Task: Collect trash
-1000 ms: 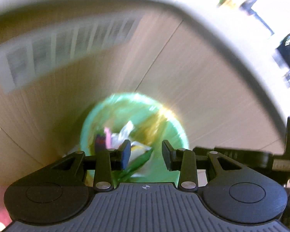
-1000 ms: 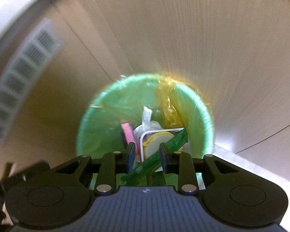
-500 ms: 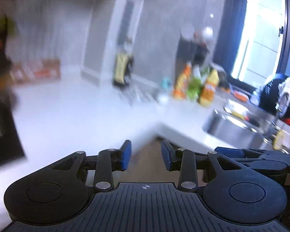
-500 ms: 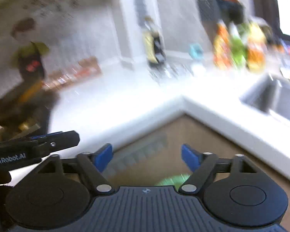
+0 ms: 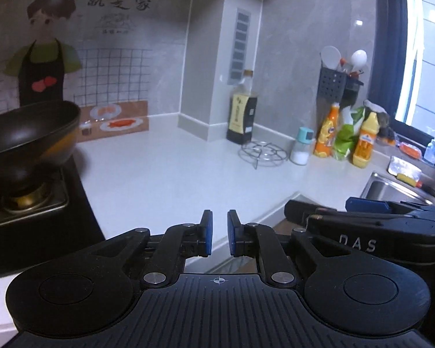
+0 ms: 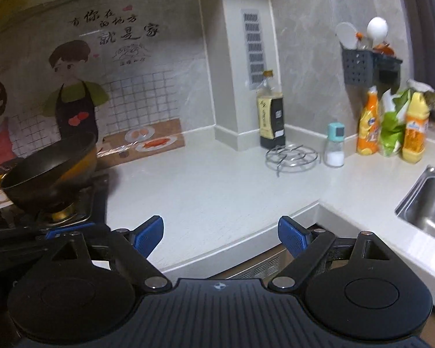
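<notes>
My left gripper hovers over the front edge of the white counter, shut, with nothing between its blue pads. My right gripper is held beside it over the same edge, open wide and holding nothing. Each shows in the other's view: the right gripper at the lower right, the left gripper at the lower left. The green-lined bin and its trash are out of view. I see no loose trash on the counter stretch ahead.
A black wok sits on the burner at left. A dark bottle, wire rack, salt shaker and orange and yellow bottles line the back corner. A steel sink lies at right.
Both grippers rose from above the green bin to counter height and tipped up toward level. The left jaws closed; the right jaws spread wide. The bin left both views.
</notes>
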Demonstrator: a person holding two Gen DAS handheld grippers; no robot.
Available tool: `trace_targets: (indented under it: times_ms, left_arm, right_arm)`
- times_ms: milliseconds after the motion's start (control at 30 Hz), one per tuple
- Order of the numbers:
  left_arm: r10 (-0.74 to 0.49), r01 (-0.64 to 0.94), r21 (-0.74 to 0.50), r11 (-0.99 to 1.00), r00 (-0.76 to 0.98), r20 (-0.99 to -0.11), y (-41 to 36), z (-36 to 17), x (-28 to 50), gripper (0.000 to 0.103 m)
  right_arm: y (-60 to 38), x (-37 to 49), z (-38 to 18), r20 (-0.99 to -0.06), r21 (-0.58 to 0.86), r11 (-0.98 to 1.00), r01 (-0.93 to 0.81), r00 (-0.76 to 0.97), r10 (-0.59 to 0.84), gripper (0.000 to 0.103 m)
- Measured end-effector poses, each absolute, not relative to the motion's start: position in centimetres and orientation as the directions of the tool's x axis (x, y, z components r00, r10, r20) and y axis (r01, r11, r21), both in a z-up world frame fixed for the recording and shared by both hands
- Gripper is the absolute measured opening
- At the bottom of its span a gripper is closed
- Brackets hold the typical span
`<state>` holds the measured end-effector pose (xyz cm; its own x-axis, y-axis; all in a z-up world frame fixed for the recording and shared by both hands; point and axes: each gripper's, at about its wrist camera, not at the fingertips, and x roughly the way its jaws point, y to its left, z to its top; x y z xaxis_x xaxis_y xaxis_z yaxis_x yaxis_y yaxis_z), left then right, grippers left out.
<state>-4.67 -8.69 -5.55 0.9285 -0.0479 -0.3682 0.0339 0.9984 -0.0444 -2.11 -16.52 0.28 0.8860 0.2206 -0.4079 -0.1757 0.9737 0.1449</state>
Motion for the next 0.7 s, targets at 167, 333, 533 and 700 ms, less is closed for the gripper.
trace_targets:
  times_ms: [167,333,533,700]
  left_arm:
    - [-0.044,0.027,-0.052,0.998,0.931,-0.363,-8.2,-5.5,-5.1,0.013]
    - [-0.042,0.023,-0.055,0.998,0.931,-0.362,-8.2,-5.4,-5.3,0.013]
    - [-0.034,0.015,-0.053,0.998,0.931,-0.365,-8.1,-5.5,-5.5,0.013]
    - [-0.030,0.014,-0.048,0.999,0.933,-0.357,-8.2,-5.5,-5.7,0.013]
  right_arm:
    - [-15.8,-2.5,-0.2,-0.420,0.135,0.976,-0.171,0.882,0.213,0.087]
    - [-15.9,-2.6,-0.2,-0.425,0.126,0.978,-0.165,0.882,0.203,0.087]
    - [-15.8,-2.8,-0.2,-0.421,0.129,0.975,-0.182,0.880,0.220,0.087]
    - [-15.7,-2.9,-0.3,-0.422,0.123,0.975,-0.187,0.879,0.222,0.087]
